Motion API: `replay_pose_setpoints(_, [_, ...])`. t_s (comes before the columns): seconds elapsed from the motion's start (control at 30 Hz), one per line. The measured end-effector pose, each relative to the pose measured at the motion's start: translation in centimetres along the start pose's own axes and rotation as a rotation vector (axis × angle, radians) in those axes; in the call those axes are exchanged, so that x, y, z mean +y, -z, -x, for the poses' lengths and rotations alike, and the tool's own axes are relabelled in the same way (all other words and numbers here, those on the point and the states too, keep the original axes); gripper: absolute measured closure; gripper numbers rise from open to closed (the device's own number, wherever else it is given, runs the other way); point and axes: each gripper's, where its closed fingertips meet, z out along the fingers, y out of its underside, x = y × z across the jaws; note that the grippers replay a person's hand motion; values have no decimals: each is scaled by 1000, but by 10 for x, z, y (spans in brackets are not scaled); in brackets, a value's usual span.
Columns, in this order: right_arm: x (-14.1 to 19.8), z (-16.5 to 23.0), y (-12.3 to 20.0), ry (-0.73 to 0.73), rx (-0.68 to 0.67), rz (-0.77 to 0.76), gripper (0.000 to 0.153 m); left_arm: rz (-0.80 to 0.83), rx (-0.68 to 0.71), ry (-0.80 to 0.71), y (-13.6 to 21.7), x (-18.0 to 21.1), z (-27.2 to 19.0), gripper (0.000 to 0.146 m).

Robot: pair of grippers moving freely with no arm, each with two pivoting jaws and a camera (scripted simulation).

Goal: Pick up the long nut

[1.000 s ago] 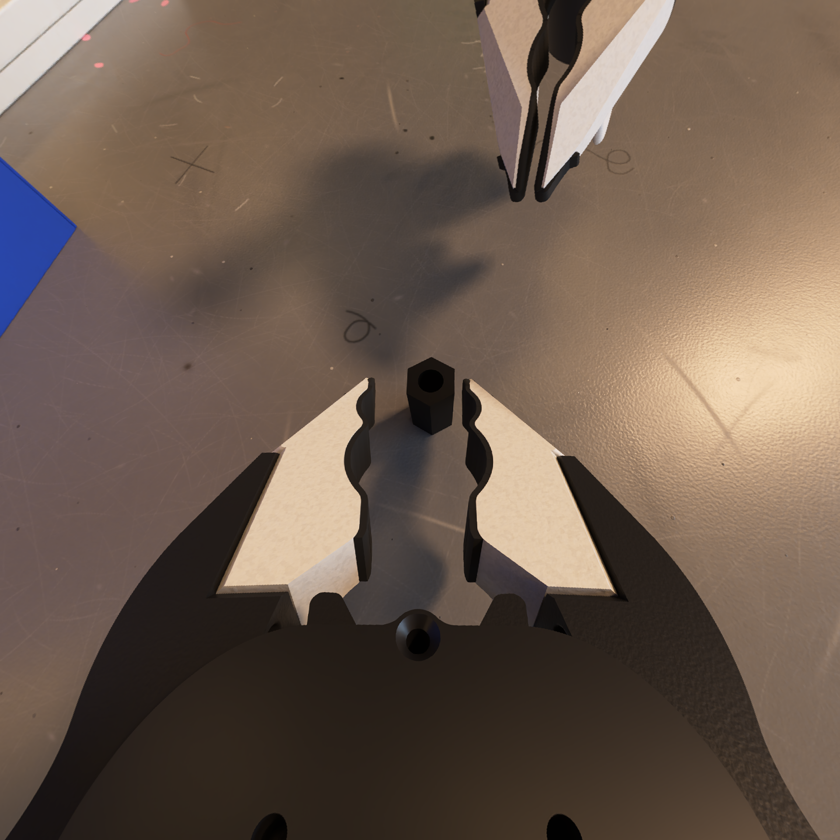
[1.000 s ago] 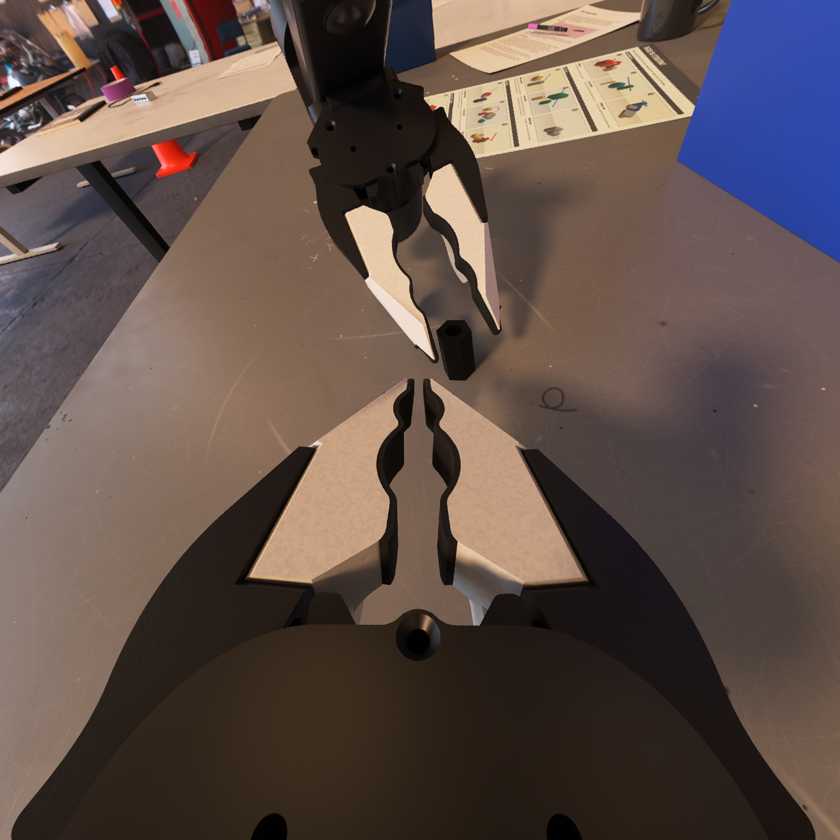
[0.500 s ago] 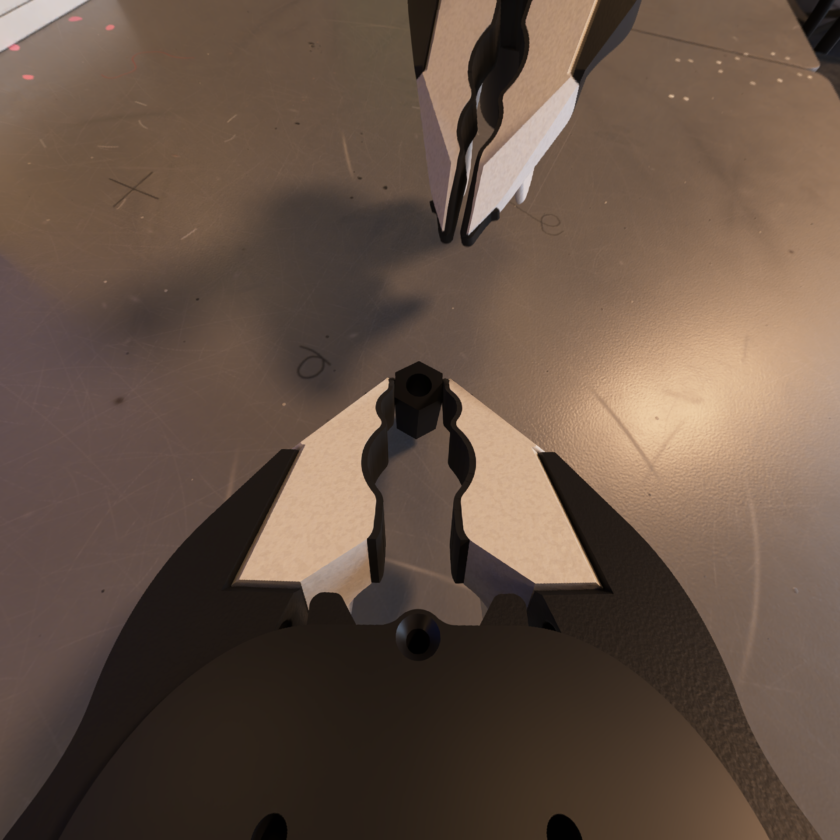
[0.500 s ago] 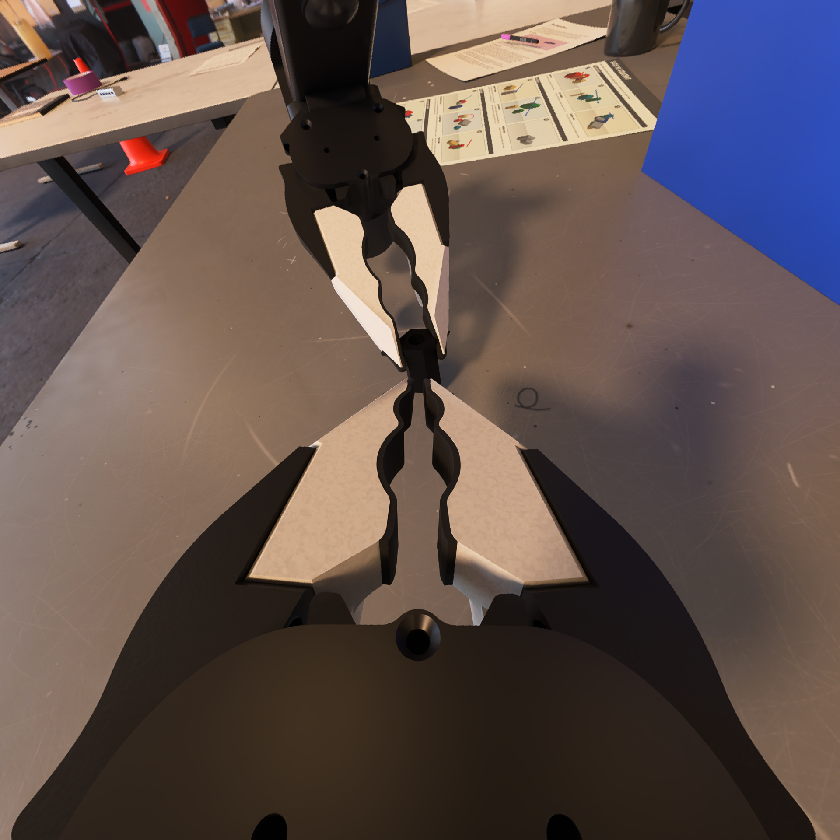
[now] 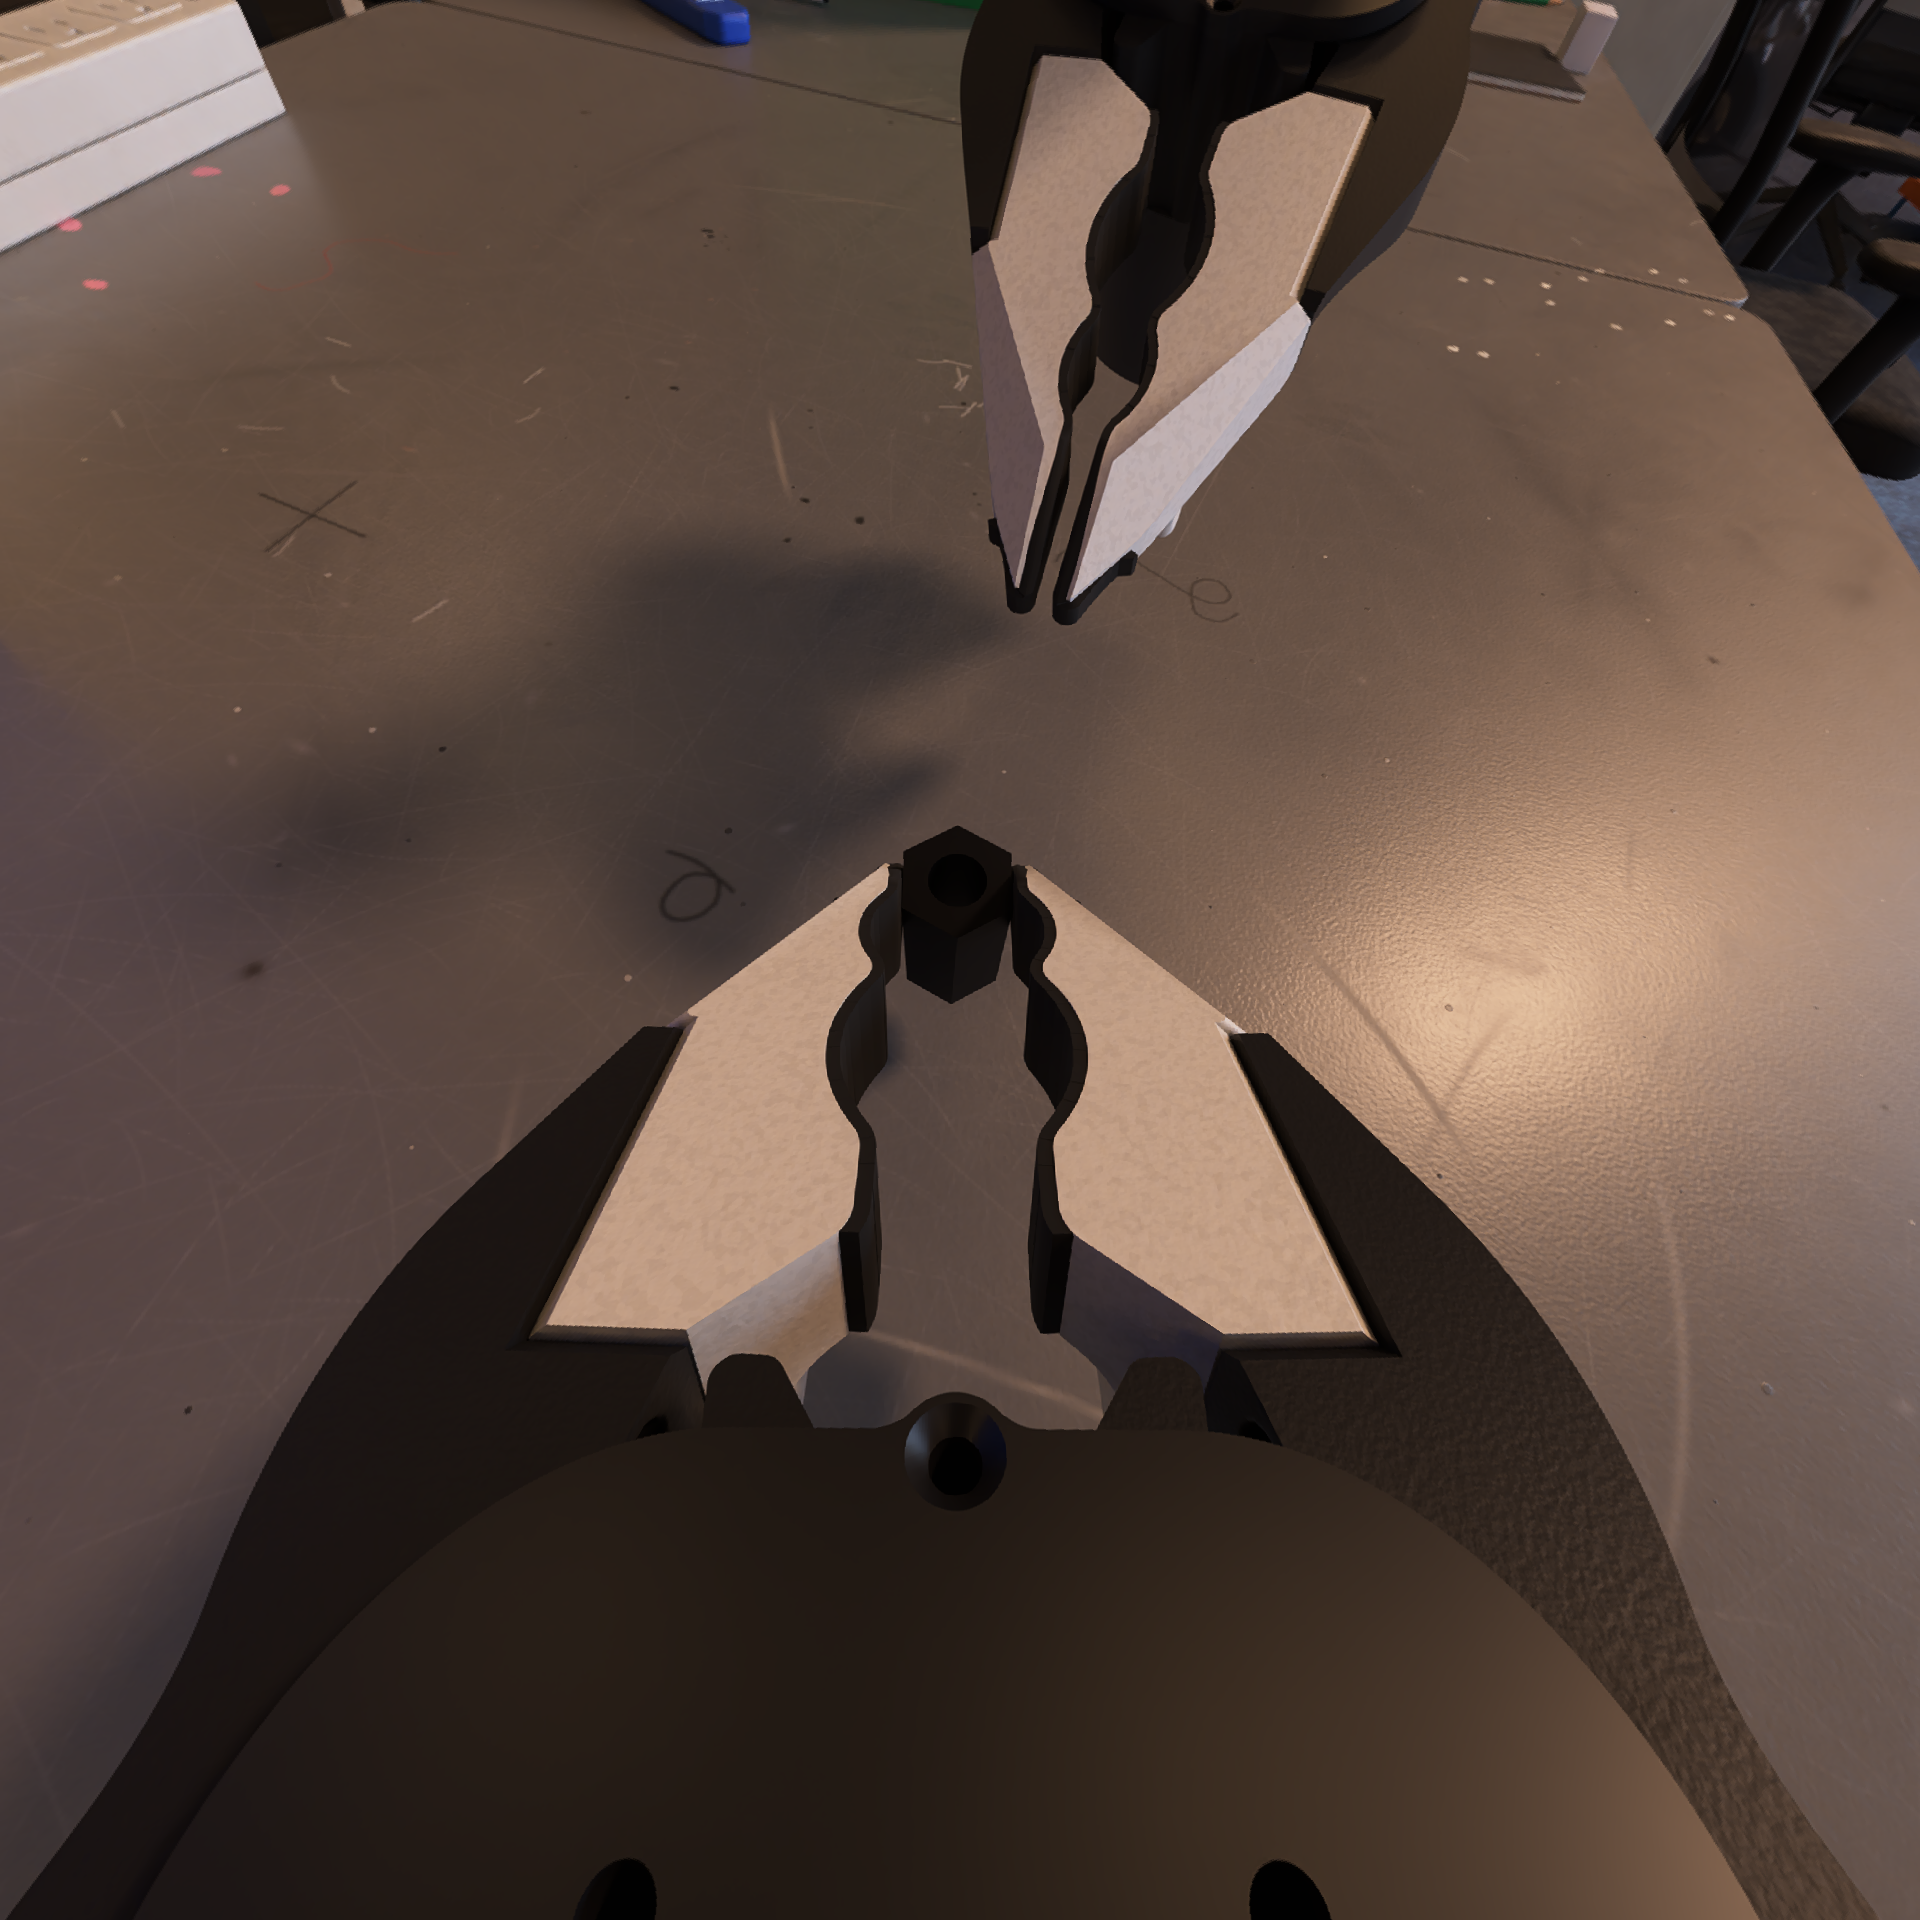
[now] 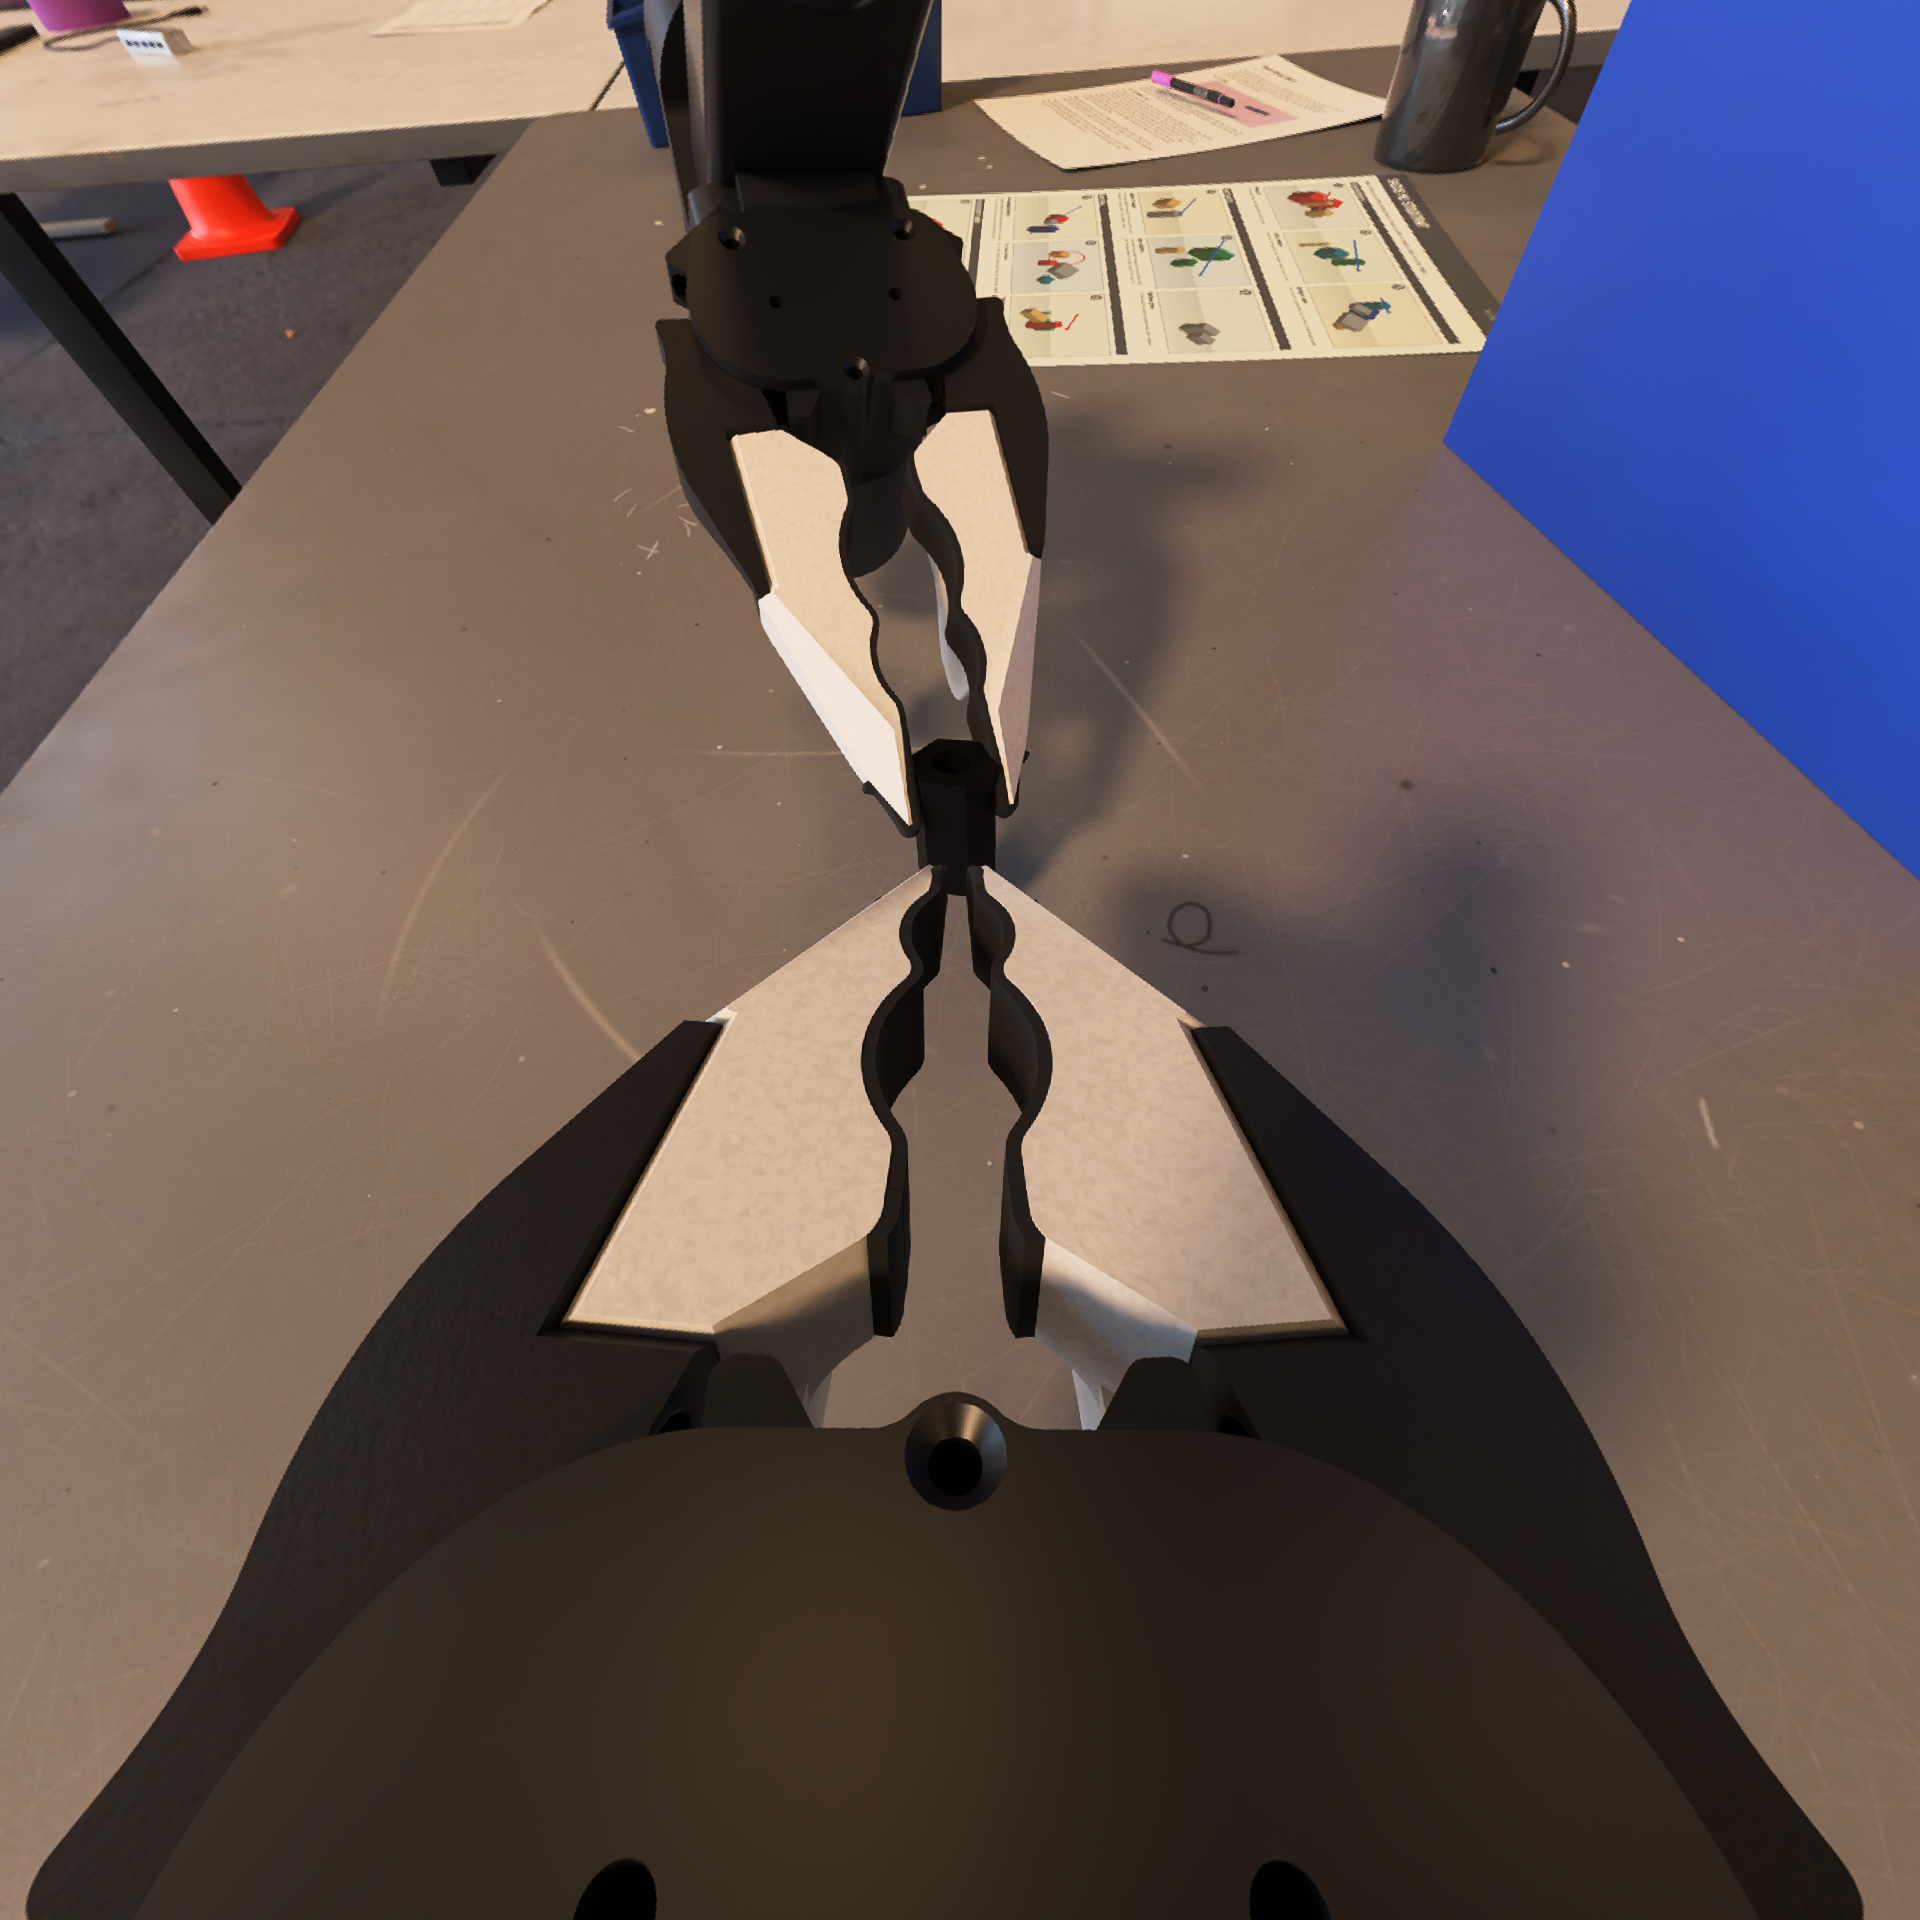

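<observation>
Left claw (image 5: 956, 883) clamps upright long nut (image 5: 955, 914) at tips; right claw (image 6: 954, 883) narrow, nearly closed, empty

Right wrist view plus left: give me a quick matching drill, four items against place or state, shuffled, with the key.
Items:
1. long nut
2. right gripper
3. mug
4. orange cone

Descriptions:
A. on the floor beside the table
B. upright, clamped between the left gripper fingertips
C. at the table's far end, near the papers
D. nearly closed, holding nothing

Pairs: 1-B, 2-D, 3-C, 4-A
</observation>
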Motion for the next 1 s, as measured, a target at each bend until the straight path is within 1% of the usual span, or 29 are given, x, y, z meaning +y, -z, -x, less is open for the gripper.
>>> replay_pose_setpoints(0.53, [2, 3, 0, 48, 34, 33, 147, -27, 9, -4, 1, -3, -1, 126])
replay_pose_setpoints(1.0, [1, 3, -1, 130, 124, 69, 146, -28, 7, -6, 1, -4, -1, 126])
